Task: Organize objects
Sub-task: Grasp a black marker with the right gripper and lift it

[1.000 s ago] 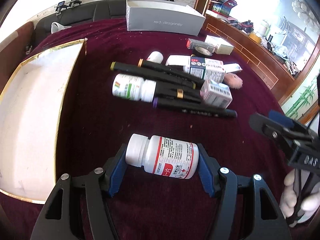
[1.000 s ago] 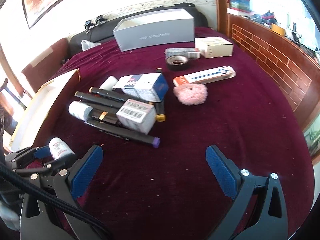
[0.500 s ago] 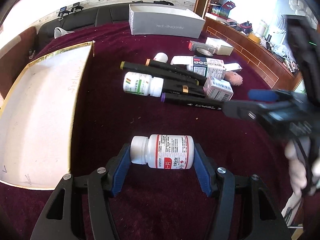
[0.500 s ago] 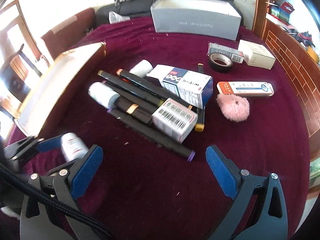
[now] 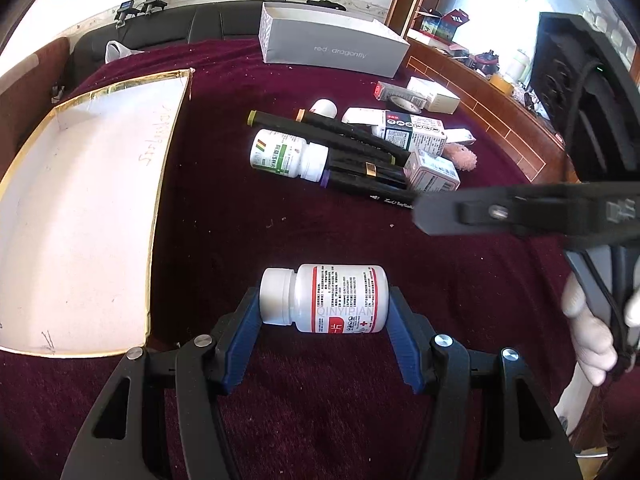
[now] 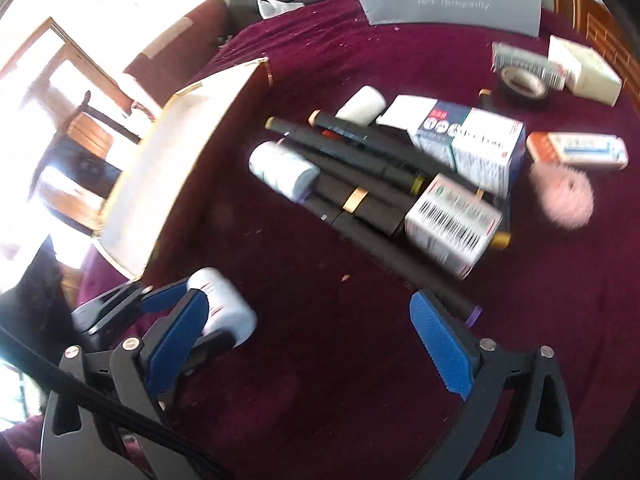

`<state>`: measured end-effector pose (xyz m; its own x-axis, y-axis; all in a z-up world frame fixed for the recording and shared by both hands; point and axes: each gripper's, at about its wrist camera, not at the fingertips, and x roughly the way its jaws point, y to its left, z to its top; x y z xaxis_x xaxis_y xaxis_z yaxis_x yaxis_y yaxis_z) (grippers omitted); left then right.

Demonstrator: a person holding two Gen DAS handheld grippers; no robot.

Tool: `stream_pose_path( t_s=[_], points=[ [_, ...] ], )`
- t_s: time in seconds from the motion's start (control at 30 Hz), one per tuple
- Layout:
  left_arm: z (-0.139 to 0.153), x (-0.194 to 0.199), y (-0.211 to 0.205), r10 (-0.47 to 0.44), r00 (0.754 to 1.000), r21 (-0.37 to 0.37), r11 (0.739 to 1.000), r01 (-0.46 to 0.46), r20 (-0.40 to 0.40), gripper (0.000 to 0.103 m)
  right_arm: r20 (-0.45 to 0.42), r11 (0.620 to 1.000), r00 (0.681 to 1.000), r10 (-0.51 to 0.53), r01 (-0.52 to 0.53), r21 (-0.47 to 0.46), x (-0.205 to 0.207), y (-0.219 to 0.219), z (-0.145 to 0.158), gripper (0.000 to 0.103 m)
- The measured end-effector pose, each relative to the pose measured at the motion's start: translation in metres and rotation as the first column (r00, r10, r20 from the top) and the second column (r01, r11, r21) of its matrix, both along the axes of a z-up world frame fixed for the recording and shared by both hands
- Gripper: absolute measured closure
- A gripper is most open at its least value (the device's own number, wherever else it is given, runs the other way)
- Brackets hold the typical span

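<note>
**Two low wrist views crossing over the same clutter**

The left wrist camera sits low behind its jaws, facing across the maroon bench [image 5: 224, 216] toward the grey box [image 5: 332, 46]. The right wrist camera looks from further right, tilted and blurred. Both share the marker pile [image 5: 352, 152] [image 6: 360, 184] and white tray [image 5: 80, 208] [image 6: 172, 160]

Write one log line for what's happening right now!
left tool: shut on white red-labelled pill bottle | right tool: open, empty, above black marker pens | white gold-edged tray: beside bottle
</note>
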<state>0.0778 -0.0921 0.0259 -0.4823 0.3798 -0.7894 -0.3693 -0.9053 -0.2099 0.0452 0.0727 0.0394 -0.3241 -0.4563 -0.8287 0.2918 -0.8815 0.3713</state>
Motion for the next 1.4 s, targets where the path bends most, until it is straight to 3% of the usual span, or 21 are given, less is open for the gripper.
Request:
stream_pose_path(
  t_s=[0.17,0.23,0.3,0.33,0.43,0.5,0.6,0.67,0.8,0.9,0.93,1.0,1.2,1.4],
  points=[
    [0.001,0.008,-0.008,-0.003,1.000,0.043,0.999,0.003,0.022,0.048,-0.013,0.996,0.998,0.053,-0.052,0.073,-0.019,-0.017,-0.003,0.005],
    [0.003,0.011,-0.010,-0.007,1.000,0.056,0.998,0.006,0.023,0.048,-0.013,0.991,0.999,0.030,-0.028,0.129,-0.033,-0.020,-0.012,0.005],
    [0.005,0.014,-0.011,-0.014,1.000,0.057,0.998,0.013,0.014,0.048,0.073,0.997,0.997,0.008,-0.014,0.076,-0.043,-0.014,-0.027,0.004],
    [0.007,0.016,-0.012,-0.018,1.000,0.058,0.998,0.017,0.010,0.048,0.062,0.999,0.998,-0.002,-0.001,0.044,-0.042,-0.010,-0.026,0.004],
    [0.010,0.018,-0.016,-0.027,1.000,0.079,0.997,0.026,0.008,0.048,0.169,0.992,0.983,0.072,-0.054,-0.112,-0.031,-0.004,-0.024,0.004],
    [0.011,0.018,-0.016,-0.029,1.000,0.084,0.996,0.028,0.007,0.048,0.191,0.988,0.976,0.101,-0.075,-0.136,-0.024,-0.005,-0.023,0.005],
    [0.007,0.017,-0.016,-0.022,1.000,0.070,0.997,0.021,0.015,0.048,0.158,0.997,0.985,0.064,-0.055,-0.063,-0.023,-0.006,-0.019,0.011],
    [0.006,0.018,-0.016,-0.021,1.000,0.066,0.998,0.020,0.012,0.048,0.110,0.999,0.994,0.000,-0.005,0.042,-0.026,-0.009,-0.016,0.018],
    [0.007,0.019,-0.015,-0.014,1.000,0.062,0.998,0.013,0.009,0.048,0.025,0.975,0.998,-0.051,0.044,0.217,-0.019,-0.021,-0.011,0.050],
    [0.007,0.020,-0.016,-0.010,1.000,0.064,0.998,0.009,0.010,0.048,-0.084,0.921,0.996,-0.034,0.063,0.383,-0.002,-0.040,-0.011,0.068],
    [0.008,0.021,-0.017,-0.006,1.000,0.067,0.998,0.005,0.011,0.048,-0.101,0.921,0.995,-0.020,0.058,0.385,0.005,-0.043,-0.011,0.081],
    [0.009,0.022,-0.019,0.001,1.000,0.069,0.998,-0.002,0.009,0.048,-0.110,0.924,0.994,-0.006,0.047,0.379,0.013,-0.041,-0.011,0.089],
    [0.021,0.034,-0.035,0.048,0.998,0.075,0.996,-0.045,-0.030,0.048,-0.094,0.960,0.996,-0.010,0.036,0.278,0.018,-0.038,-0.009,0.090],
    [0.046,0.049,-0.056,0.084,0.993,0.098,0.992,-0.076,-0.088,0.048,-0.107,0.988,0.994,-0.011,0.027,0.149,0.037,-0.047,0.018,0.090]
  ],
)
